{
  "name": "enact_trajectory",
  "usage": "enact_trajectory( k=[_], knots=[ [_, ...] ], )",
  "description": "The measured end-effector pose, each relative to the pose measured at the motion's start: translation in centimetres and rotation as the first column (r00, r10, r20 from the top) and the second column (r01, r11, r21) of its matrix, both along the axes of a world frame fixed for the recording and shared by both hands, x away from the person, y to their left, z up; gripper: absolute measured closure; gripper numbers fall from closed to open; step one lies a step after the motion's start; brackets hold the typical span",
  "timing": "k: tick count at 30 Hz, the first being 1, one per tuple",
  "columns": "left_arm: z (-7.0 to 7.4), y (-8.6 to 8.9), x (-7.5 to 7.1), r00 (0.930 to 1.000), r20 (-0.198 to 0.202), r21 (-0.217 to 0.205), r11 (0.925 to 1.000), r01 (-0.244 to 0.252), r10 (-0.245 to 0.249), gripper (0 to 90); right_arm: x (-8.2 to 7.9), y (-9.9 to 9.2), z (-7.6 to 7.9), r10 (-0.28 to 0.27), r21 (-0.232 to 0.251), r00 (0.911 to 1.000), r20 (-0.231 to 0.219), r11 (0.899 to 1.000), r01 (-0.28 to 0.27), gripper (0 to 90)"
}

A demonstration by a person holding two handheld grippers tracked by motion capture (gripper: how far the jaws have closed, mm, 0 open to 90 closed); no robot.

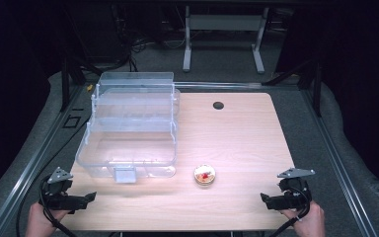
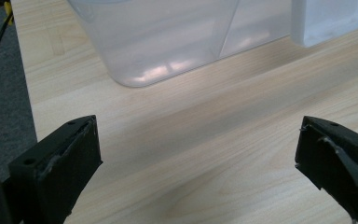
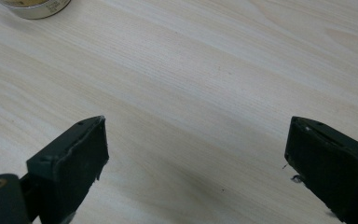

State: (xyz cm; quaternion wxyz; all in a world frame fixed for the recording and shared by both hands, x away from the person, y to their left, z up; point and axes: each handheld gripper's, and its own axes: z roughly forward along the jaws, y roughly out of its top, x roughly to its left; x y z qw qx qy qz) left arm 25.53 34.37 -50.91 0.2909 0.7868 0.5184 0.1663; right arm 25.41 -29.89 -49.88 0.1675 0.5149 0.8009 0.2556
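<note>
The high view looks down on the whole table (image 1: 237, 143); both gripper views skim it closely.

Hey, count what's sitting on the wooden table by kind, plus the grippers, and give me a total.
Clear plastic tiered box: 1
Small round tin: 1
Grippers: 2, left gripper and right gripper, both with jaws open
Total: 4

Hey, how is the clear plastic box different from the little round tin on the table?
The clear plastic box is large, rectangular and opened out in stepped tiers; the round tin is small, low and circular. The box looks empty and see-through, while the tin shows something red and yellow at its top. The box sits at the table's left, the tin nearer the middle front. Both rest untouched on the table.
</note>
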Motion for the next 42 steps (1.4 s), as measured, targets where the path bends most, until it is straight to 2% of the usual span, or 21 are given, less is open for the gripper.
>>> enact_trajectory(
  k=[5, 6, 7, 12, 16, 23, 36, 40, 42],
  knots=[
    [0.0, 0.1, -0.2, 1.0000, -0.005, -0.003, 1.0000, -0.007, 0.007, 0.0, 0.2, 0.4, 0.2, 0.009, -0.004, 0.9999, -0.012, 1.000, -0.009, 5.5],
    [-0.1, 0.1, -0.2, 1.0000, -0.009, 0.002, 1.0000, -0.004, 0.004, 0.0, 0.2, 0.5, 0.3, 0.018, -0.009, 0.9994, -0.029, 1.000, -0.019, 5.5],
    [-0.1, 0.0, -0.1, 0.9999, -0.010, 0.009, 1.0000, 0.000, 0.000, 0.0, 0.3, 0.6, 0.2, 0.018, -0.007, 0.9997, -0.014, 1.000, -0.019, 5.5],
    [0.0, 0.0, 0.0, 1.0000, -0.006, 0.003, 1.0000, -0.005, 0.005, 0.0, 0.7, 1.3, 0.4, 0.030, -0.009, 0.9995, -0.006, 0.999, -0.030, 5.4],
    [-0.1, -0.1, 0.0, 0.9999, -0.012, 0.002, 1.0000, 0.001, -0.001, 0.0, 1.2, 2.2, 0.6, 0.059, -0.002, 0.9982, -0.012, 0.998, -0.059, 5.4],
    [0.0, 0.1, 0.1, 0.9998, -0.017, 0.008, 1.0000, -0.006, 0.006, 0.0, 2.3, 4.4, 1.0, 0.104, -0.023, 0.9943, -0.020, 0.994, -0.105, 5.5],
    [-0.1, 0.3, 0.1, 0.9998, -0.018, 0.000, 1.0000, -0.008, 0.008, 0.0, 4.5, 8.9, 1.3, 0.205, -0.030, 0.9780, -0.037, 0.978, -0.206, 6.1],
    [-0.2, 0.1, 0.1, 0.9997, -0.023, -0.001, 1.0000, -0.003, 0.003, 0.0, 5.3, 10.4, 1.1, 0.243, -0.021, 0.9687, -0.050, 0.969, -0.245, 6.0],
    [-0.2, 0.0, 0.2, 0.9997, -0.023, 0.000, 1.0000, 0.000, 0.000, 0.0, 5.7, 11.2, 1.1, 0.251, -0.031, 0.9660, -0.060, 0.967, -0.254, 5.9]
  ],
)
